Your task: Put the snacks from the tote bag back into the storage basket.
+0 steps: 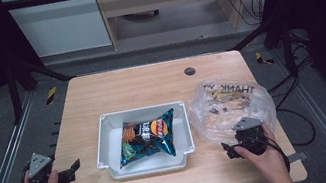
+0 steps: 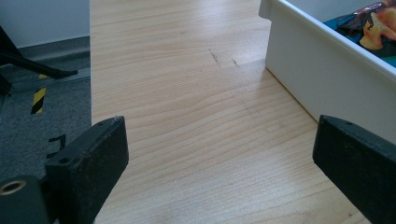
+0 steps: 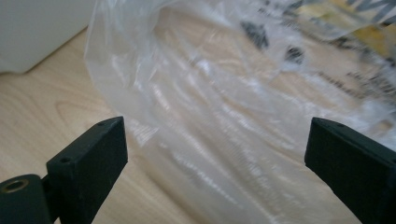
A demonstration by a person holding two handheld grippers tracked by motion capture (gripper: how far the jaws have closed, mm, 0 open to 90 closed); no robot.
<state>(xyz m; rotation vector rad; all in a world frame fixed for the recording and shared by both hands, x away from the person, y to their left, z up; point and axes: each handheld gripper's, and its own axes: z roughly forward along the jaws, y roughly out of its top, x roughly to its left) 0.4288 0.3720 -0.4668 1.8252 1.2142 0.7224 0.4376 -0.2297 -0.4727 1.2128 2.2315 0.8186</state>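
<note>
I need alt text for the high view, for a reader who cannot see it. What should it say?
A white tray on a wooden table holds a blue chip bag, with a clear plastic bag to its right. The person's left hand-held gripper and right hand-held gripper sit at the near corners, open.

White rectangular tray [image 1: 110, 146], mid-table, holding one dark blue chip bag [image 1: 148, 137] lying flat and slightly askew. Clear crumpled plastic bag [image 1: 226, 103] with black print, just right of tray, lying on wood table [image 1: 139, 83].
</note>
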